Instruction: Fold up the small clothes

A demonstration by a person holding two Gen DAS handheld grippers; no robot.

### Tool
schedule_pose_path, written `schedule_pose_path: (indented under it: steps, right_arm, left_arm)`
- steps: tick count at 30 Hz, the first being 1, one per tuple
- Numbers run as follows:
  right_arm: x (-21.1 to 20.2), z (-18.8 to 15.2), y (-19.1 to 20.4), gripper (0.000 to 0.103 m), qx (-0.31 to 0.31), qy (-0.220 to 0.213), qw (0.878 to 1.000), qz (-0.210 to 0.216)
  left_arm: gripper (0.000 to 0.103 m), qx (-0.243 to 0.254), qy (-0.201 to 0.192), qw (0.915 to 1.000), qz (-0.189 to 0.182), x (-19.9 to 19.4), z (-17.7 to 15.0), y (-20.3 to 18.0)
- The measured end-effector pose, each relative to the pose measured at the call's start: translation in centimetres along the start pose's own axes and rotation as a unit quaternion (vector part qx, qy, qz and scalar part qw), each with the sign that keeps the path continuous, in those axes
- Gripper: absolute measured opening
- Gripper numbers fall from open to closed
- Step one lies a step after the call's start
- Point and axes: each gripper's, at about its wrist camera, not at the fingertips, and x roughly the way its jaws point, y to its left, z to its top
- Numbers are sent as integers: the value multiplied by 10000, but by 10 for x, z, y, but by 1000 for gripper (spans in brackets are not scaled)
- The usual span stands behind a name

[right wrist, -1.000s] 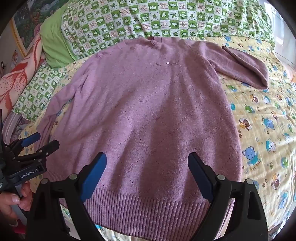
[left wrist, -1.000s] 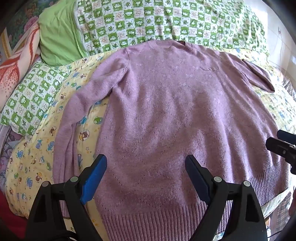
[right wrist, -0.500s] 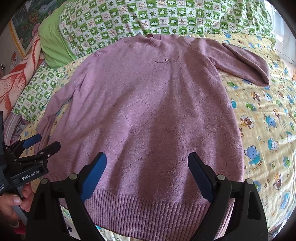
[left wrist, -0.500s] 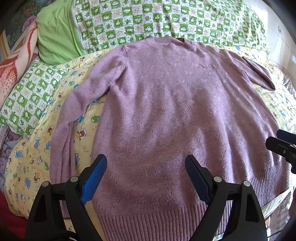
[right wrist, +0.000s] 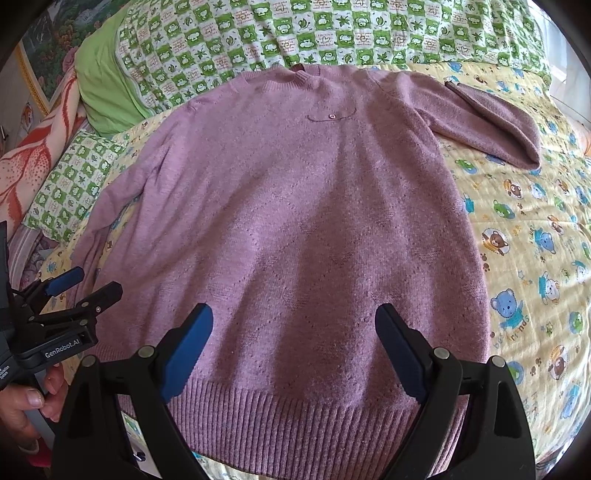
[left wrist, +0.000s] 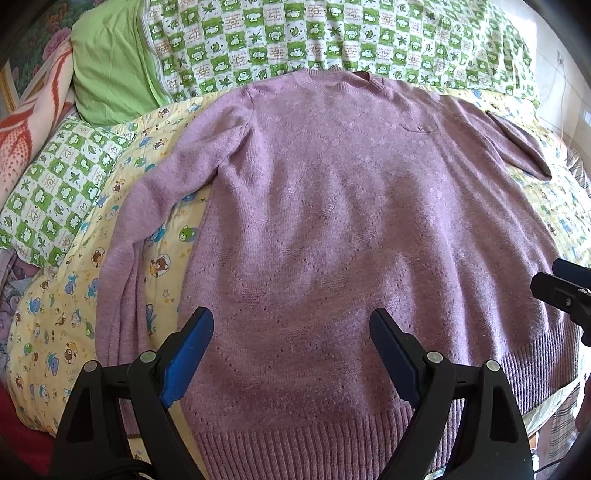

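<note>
Both grippers are hanging over the hem end of the sweater: I am holding the left gripper (left wrist: 291, 347) and the right gripper (right wrist: 295, 343) with jaws spread wide, gripping nothing. I am seeing the mauve knit sweater (left wrist: 332, 221) lying flat, front up, on the bed (right wrist: 535, 258), collar toward the green checkered quilt (left wrist: 332, 33), ribbed hem nearest me. One sleeve (left wrist: 147, 206) is trailing down alongside the body; the other sleeve (right wrist: 491, 118) is lying doubled back on itself over the yellow cartoon sheet.
</note>
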Motion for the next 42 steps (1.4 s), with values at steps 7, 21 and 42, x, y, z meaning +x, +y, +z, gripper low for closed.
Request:
schedule_pose_path:
  steps: [7, 21, 42]
  right_arm:
    - [1, 1, 0, 90, 13, -60, 10000, 33]
    - [8, 12, -5, 90, 102, 211, 9997, -82]
    - [18, 55, -55, 90, 538, -163, 9979, -327]
  left_arm:
    - [87, -47, 121, 9999, -92, 5, 1, 2]
    - [87, -80, 228, 9995, -180, 23, 10, -1]
    - [87, -336, 303, 9977, -514, 55, 60, -2]
